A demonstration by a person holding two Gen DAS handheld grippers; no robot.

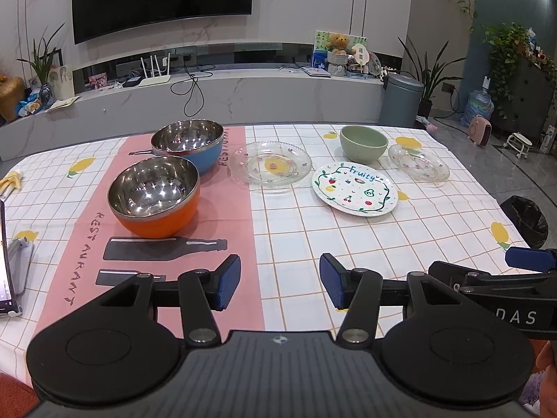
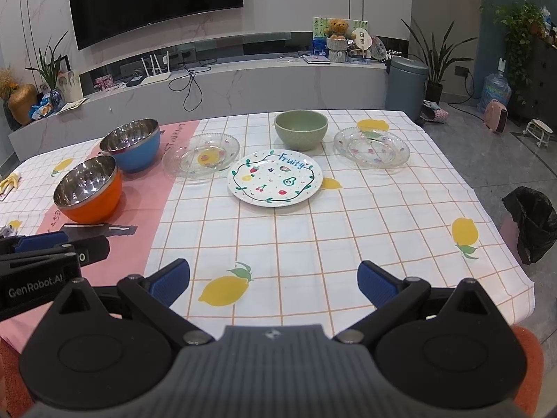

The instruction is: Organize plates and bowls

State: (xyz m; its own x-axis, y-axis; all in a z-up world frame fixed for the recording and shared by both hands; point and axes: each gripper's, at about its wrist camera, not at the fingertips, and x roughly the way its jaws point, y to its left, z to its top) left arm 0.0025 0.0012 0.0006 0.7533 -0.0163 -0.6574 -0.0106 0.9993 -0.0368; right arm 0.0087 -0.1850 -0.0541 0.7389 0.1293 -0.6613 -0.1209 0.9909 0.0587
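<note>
On the checked tablecloth [image 1: 299, 230] stand an orange steel bowl [image 1: 155, 200], a blue steel bowl [image 1: 188, 146], a green bowl [image 1: 363, 142], a clear glass plate [image 1: 271, 167], a white "Fruity" plate [image 1: 355, 188] and a second glass plate [image 1: 419, 163]. My left gripper [image 1: 280, 280] hovers open over the near table, nothing between its blue pads. In the right wrist view the orange bowl [image 2: 88, 188], blue bowl [image 2: 132, 144], green bowl [image 2: 301, 129], glass plates [image 2: 202, 155] [image 2: 372, 148] and white plate [image 2: 275, 177] lie ahead. My right gripper [image 2: 273, 280] is open and empty.
A pink placemat [image 1: 167, 250] lies under the steel bowls. A phone on a stand [image 1: 7, 261] sits at the table's left edge. A black bin [image 2: 532, 223] stands on the floor right of the table. A TV console [image 1: 209, 97] runs behind the table.
</note>
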